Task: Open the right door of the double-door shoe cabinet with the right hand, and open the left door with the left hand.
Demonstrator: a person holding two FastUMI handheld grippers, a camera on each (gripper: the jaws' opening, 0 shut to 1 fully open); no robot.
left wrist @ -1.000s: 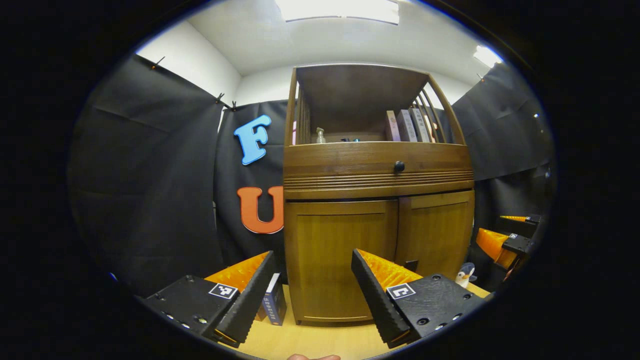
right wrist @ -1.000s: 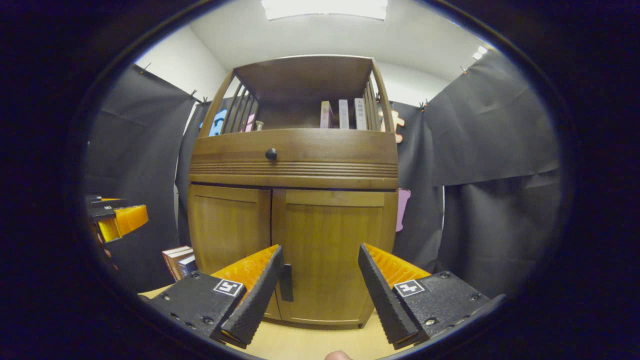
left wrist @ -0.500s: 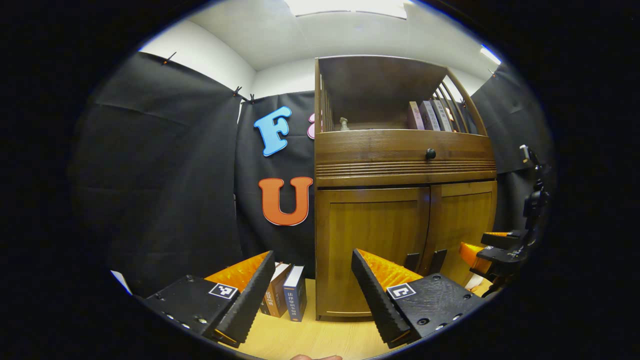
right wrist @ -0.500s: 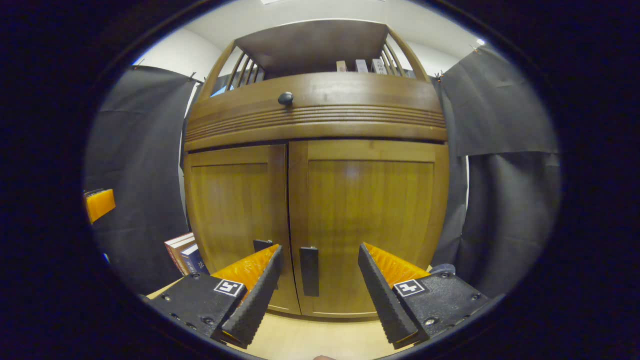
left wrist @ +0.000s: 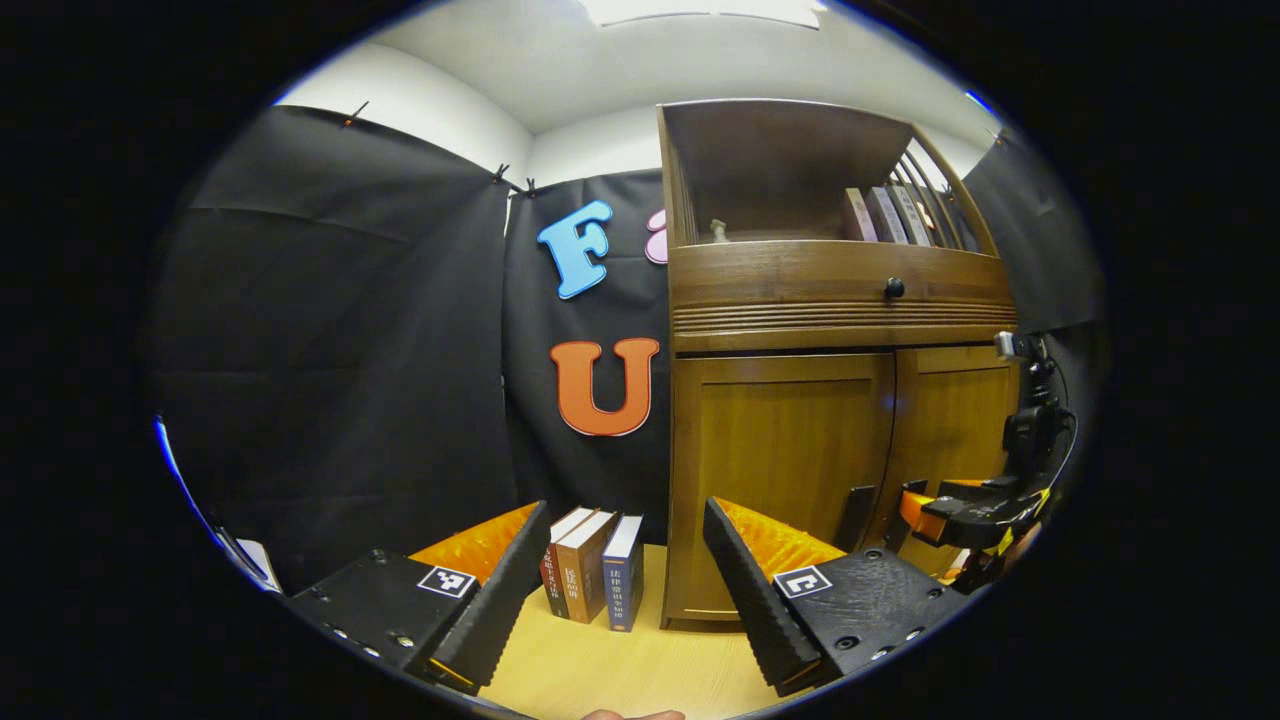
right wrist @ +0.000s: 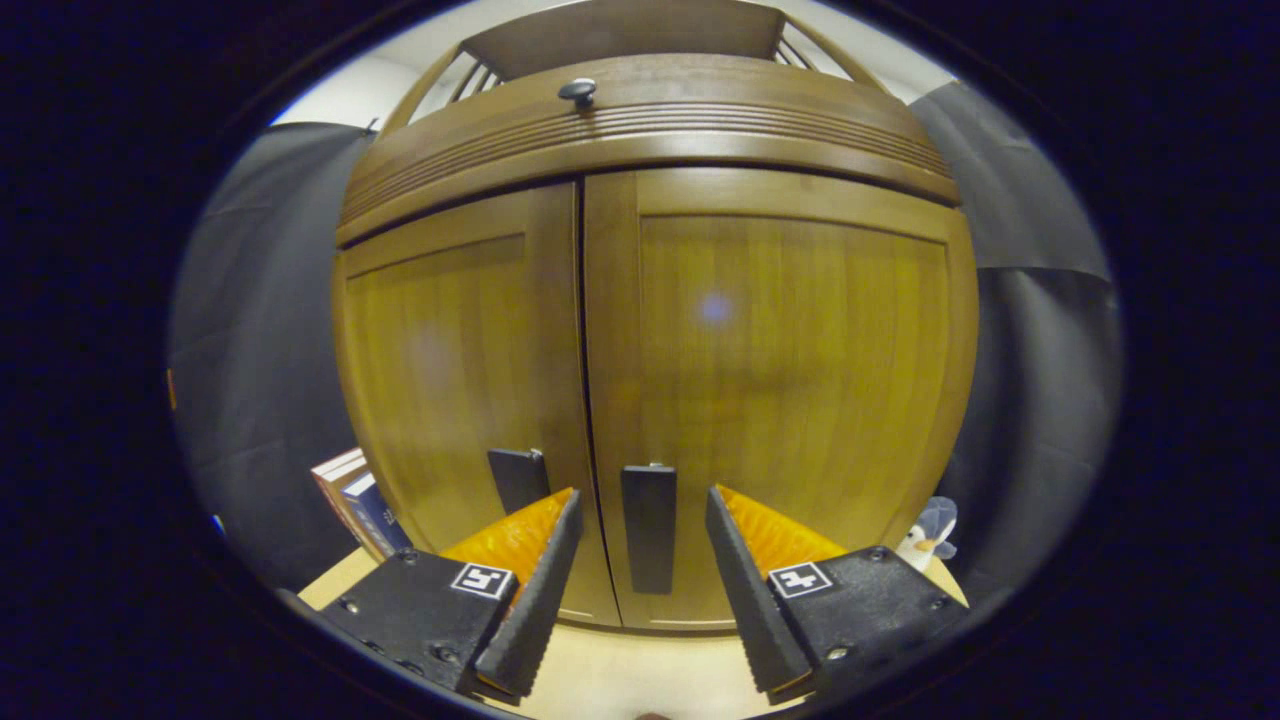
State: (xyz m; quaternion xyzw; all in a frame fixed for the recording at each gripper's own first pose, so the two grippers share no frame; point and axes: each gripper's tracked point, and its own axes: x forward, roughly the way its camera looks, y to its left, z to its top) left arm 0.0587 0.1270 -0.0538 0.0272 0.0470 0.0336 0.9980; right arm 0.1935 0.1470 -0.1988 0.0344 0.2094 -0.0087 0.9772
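The wooden shoe cabinet [left wrist: 840, 300] stands right of centre in the left gripper view, both doors shut. My left gripper [left wrist: 625, 512] is open and holds nothing; it hangs back from the left door [left wrist: 780, 460] and left of its dark handle [left wrist: 855, 515]. Farther off, my right gripper [left wrist: 935, 508] sits close to the right door [left wrist: 955, 420]. In the right gripper view, my right gripper [right wrist: 642, 497] is open close to the right door [right wrist: 790, 370], whose dark handle [right wrist: 648, 528] stands between the fingers, untouched. The left door [right wrist: 450, 370] and its handle [right wrist: 518, 478] lie just to the left.
Several books [left wrist: 592, 572] stand upright on the light wooden tabletop [left wrist: 620, 670] left of the cabinet; these books [right wrist: 352, 490] also appear by the left door. A small penguin toy [right wrist: 925, 535] sits at the cabinet's right foot. A drawer with a round knob [left wrist: 893, 289] runs above the doors.
My right gripper has moved in close to the cabinet, bringing the right door's handle between its open fingers. My left gripper has swung leftward, so the cabinet sits farther right in its view.
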